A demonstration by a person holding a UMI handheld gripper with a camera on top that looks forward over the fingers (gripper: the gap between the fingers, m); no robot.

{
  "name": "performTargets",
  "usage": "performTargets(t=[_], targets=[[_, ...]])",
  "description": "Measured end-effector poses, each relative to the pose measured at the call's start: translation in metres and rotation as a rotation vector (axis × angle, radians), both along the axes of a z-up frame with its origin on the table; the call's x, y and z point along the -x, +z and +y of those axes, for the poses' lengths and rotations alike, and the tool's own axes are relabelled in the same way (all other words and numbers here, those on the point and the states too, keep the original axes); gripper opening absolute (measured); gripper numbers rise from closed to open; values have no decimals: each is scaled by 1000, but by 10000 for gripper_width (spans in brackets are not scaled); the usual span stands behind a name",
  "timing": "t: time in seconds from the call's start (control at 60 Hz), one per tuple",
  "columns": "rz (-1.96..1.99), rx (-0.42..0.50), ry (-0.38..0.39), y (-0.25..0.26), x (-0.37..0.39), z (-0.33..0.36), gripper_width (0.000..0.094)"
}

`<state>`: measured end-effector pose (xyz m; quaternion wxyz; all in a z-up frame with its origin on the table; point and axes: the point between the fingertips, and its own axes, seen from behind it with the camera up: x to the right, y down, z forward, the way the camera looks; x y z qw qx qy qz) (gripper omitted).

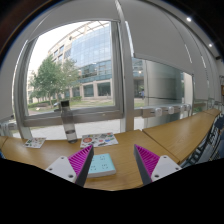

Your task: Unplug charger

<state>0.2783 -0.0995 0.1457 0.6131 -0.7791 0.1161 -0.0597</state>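
While gripper [113, 160] gapes (two pink pads), one blue book [102, 166] lies between, on table [150, 140].

A pale blue booklet [102, 166] lies on the wooden tabletop [180, 135]; beyond it, a large window [75, 60] shows a glass building [92, 50] and trees [50, 78].

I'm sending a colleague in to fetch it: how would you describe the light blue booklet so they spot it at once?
Start at the big window facing the glass building, then look down to the wooden table beneath it. The light blue booklet lies flat near the table's front, between the open tongs. The patterned sheet farther back toward the window is multicoloured; the booklet is plain pale blue.
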Motion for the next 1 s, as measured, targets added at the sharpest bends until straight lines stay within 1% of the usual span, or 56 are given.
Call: performTargets(t=[0.1,0.3,0.433,0.533,0.633,1.0], targets=[[-6,33,41,-12,55,-25,807],[31,188,157,-73,163,-70,817],[15,223,235,-91,217,-93,830],[1,215,292,-89,248,-104,834],[6,202,326,-81,267,-113,834],[-22,173,330,-64,276,-126,835]])
